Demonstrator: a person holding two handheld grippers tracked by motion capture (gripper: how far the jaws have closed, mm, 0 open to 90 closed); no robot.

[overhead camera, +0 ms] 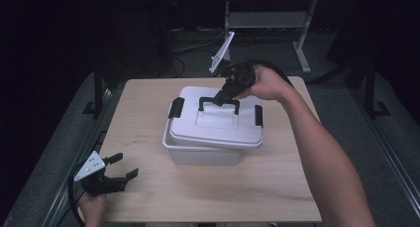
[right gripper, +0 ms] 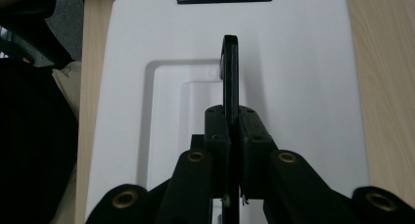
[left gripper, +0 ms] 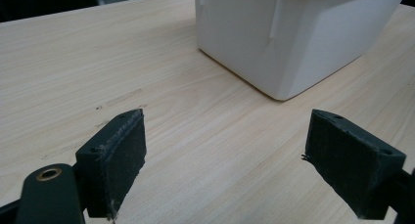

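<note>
Wooden table (overhead camera: pixel 277 187) bears white lidded box (overhead camera: pixel 208 150).

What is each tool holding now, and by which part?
The right tool is shut on the lid's black handle, gripping its top bar. The left tool is open and holds nothing.

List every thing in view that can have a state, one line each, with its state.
Lid: askew on the box, not seated square.
Handle: raised upright, clamped between the jaws.
Side latches: on the lid's ends, not hooked to the box.
White box: upright on the table.
Right hand-held gripper: shut on the handle.
Left hand-held gripper: open, empty, beside the box.
</note>
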